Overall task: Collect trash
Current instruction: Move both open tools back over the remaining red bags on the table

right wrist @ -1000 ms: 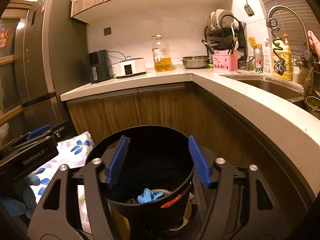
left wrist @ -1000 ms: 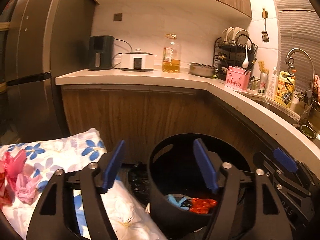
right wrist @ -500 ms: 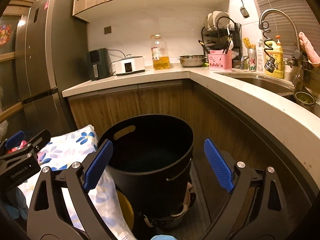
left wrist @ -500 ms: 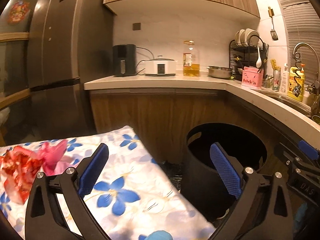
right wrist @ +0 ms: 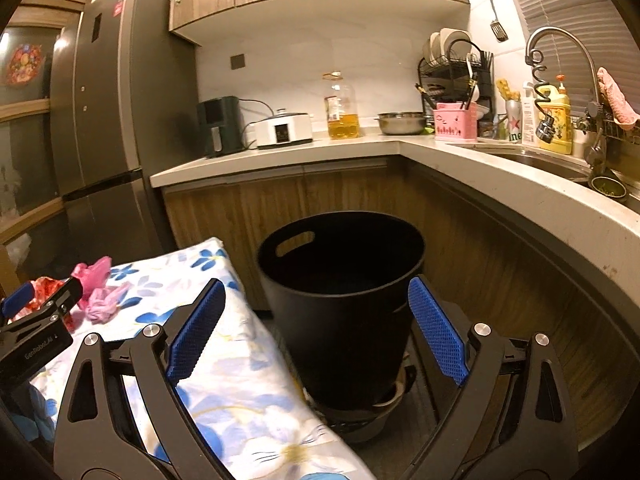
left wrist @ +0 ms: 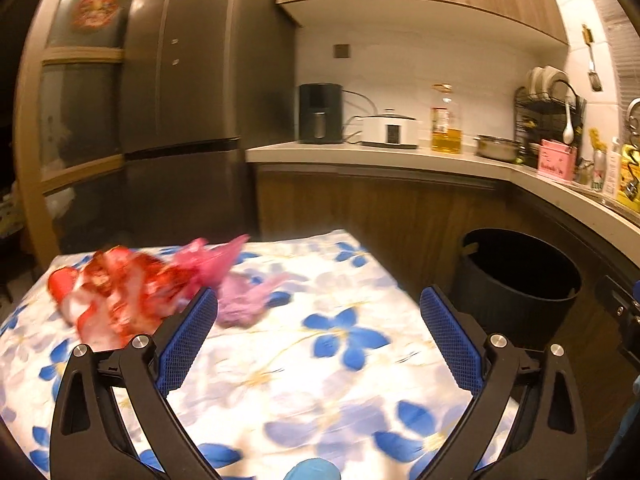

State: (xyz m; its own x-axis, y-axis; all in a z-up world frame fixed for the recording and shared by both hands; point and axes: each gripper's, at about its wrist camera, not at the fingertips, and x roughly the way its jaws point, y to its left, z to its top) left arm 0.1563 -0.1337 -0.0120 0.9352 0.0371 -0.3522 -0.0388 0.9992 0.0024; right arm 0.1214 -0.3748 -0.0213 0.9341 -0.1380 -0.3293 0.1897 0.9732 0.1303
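A black trash bin stands on the floor by the cabinets, just beyond my right gripper, which is open and empty. The bin sits to the right in the left wrist view. My left gripper is open and empty above the floral-cloth table. Ahead of its left finger lie a red and white wrapper, a pink bag and a crumpled purple piece. The right wrist view shows the left gripper near the pink bag. The bin's inside is dark.
A tall grey fridge stands behind the table. The L-shaped counter carries an air fryer, a cooker, an oil bottle, a dish rack and a sink with a tap. Wooden cabinet fronts close in behind the bin.
Both grippers have drawn back from over the bin and opened wider. The left one has swung left over the floral table toward the wrappers. The bin's contents no longer show.
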